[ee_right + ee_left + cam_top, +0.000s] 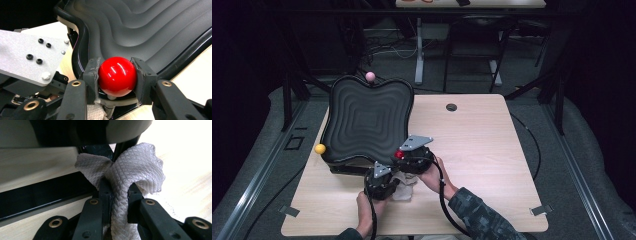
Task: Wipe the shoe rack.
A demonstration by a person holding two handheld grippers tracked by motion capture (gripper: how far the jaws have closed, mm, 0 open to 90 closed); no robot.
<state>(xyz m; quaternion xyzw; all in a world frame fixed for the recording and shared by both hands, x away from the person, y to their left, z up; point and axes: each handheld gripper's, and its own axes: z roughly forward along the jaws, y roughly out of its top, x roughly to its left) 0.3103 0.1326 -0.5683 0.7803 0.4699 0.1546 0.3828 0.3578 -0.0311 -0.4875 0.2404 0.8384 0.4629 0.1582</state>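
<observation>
- At the near edge of the black ridged tray (364,120) on the bench (472,150): red ball (117,76) clamped in right gripper (117,75) jaws.
- Just beside, nearer: left gripper (119,195) jaws pinched on white cloth (135,170).

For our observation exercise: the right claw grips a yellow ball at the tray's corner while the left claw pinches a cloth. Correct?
One detail is wrong. The ball held in the right claw is red, as the right gripper view shows. The rest stands: it sits at the corner of the tray, and the left claw pinches the cloth.
</observation>
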